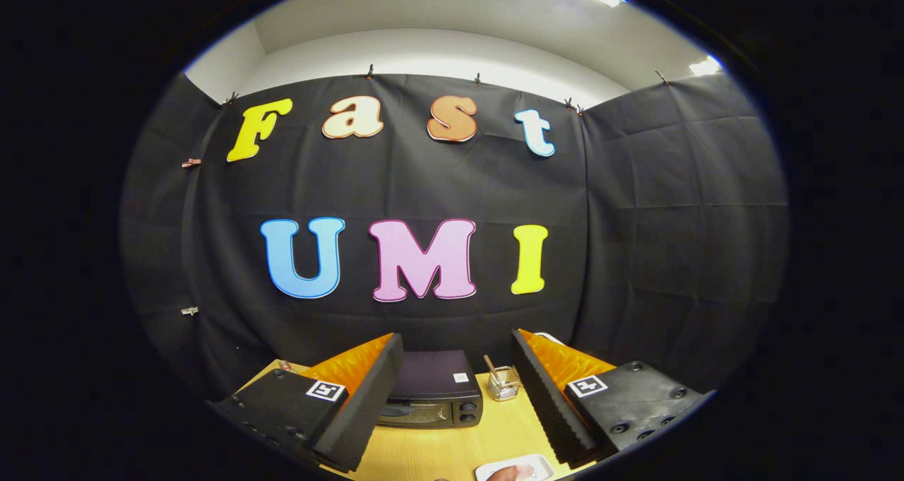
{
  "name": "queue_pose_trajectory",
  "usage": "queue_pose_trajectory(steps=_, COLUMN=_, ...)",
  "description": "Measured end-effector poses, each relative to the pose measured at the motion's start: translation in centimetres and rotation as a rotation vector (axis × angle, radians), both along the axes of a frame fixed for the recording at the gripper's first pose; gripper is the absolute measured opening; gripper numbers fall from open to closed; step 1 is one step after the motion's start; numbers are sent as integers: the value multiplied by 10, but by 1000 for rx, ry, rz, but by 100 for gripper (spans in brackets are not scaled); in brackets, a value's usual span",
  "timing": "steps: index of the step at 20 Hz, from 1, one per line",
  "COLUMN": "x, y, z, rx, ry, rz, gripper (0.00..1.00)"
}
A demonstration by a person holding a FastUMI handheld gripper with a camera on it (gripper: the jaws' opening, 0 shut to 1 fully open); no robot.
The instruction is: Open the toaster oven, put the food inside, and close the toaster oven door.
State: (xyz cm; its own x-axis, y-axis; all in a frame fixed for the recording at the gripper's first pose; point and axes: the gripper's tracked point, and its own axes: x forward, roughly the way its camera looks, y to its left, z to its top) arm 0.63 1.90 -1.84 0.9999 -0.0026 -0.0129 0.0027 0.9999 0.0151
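Gripper (455, 396) held high above the table (438, 453), looking forward and slightly down. Fingers spread wide, nothing between the pads, nothing touched.

Toaster oven (432, 395) sits on the wooden table well beyond the fingertips, seen in the gap between the two fingers, nearer the left finger, which hides its left end. Dark top, front face toward the camera with two round knobs at its right end. Door appears shut (front panel looks flush, though small and partly hidden, so not certain).

Just right of the oven, a small wire-mesh cup (504, 384) holding a couple of sticks, standing upright, apart from the oven.

Close in, below the gap between the fingers: a white tray (540, 465), rim partly visible, with a pinkish-brown piece of food (510, 472) lying on it. Tray is well apart from the oven, on the near side of the table.

Black cloth wall (657, 241) behind the table; pale ceiling with a light strip above.
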Motion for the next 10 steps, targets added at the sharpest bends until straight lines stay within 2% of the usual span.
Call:
queue_pose_trajectory(steps=3, x=16, y=26, z=-31, rx=12, ry=57, rz=30, gripper=98)
queue_pose_trajectory(steps=10, x=74, y=86, z=-141, rx=74, ry=248, rz=84, gripper=99)
